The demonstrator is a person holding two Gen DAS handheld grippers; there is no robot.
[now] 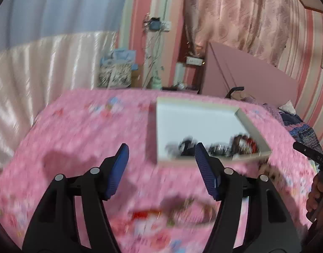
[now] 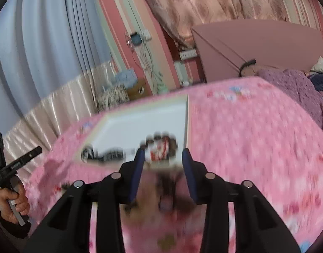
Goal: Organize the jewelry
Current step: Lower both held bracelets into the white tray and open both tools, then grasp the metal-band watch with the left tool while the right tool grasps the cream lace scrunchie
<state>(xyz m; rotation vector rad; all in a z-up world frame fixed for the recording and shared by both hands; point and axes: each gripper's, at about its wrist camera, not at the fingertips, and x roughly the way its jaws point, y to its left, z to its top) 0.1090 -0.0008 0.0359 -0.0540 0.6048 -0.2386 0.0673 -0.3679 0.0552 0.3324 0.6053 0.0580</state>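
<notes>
A shallow white tray (image 1: 195, 124) with low, pale rims lies on a surface spread with a pink floral cloth (image 1: 81, 130); its floor is plain white and mostly bare. The jewelry (image 1: 243, 144) sits bunched along the tray's near edge: a red-and-white piece ringed with dark beads at the right corner, and darker, blackish pieces (image 1: 185, 146) strung out to its left. Motion blur smears all of it, so single items cannot be told apart.

More jewelry (image 1: 190, 209) lies on the cloth outside the tray, near the camera: a brownish-gold looped strand beside a red-and-white patch, also blurred.

The left tongs (image 1: 161, 162) hover above the cloth just in front of the tray, blue ribbed pads spread wide, nothing between them. The right tongs (image 2: 163, 164) hang over the tray's near rim with their pads parted; a dark, blurred mass shows between and below them, and whether they touch it cannot be told. In the right wrist view the red-and-white piece (image 2: 159, 147) lies just beyond the fingertips.
</notes>
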